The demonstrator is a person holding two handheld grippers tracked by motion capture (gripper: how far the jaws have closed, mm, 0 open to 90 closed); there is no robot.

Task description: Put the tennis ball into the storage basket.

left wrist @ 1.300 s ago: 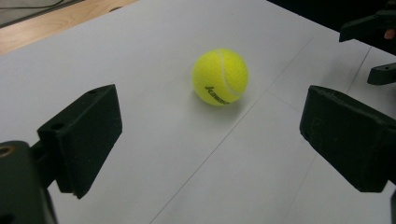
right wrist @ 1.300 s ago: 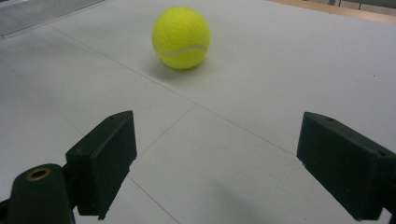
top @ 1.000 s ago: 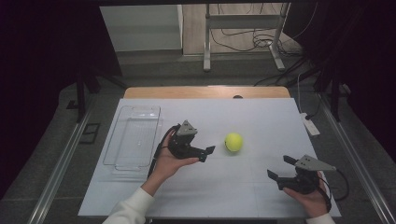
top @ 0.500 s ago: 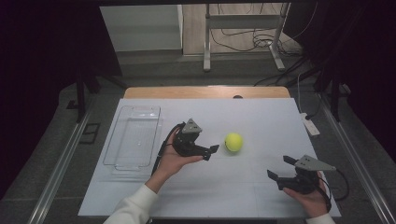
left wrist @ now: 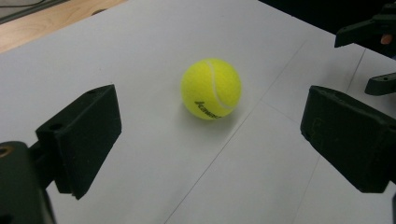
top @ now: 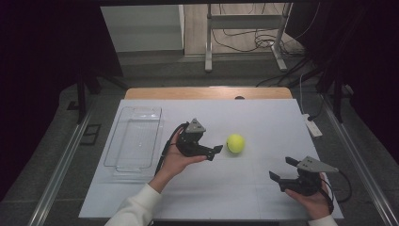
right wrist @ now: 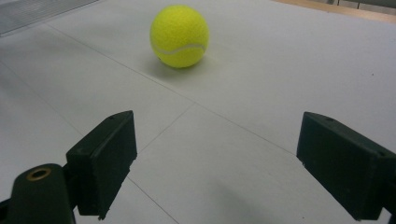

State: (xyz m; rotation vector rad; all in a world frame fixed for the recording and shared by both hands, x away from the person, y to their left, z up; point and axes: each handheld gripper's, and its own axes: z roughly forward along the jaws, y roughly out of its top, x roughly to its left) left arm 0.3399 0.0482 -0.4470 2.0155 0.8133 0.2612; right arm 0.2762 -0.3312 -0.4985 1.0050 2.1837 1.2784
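While the right gripper (top: 283, 170) waits near the table's front edge with its jaws spread wide, the left gripper (top: 216, 151), also released, points at the tennis ball (top: 235, 143) just beside it on the white table (top: 263, 117). Further left lies a clear plastic tray (top: 134, 139), empty.

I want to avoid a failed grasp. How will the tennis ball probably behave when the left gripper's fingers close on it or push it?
The tennis ball is round and sits free on the flat table, so a push will likely roll it away. Its fuzzy felt probably grips well. The left gripper is open wider than the ball, so centring it first seems wise.
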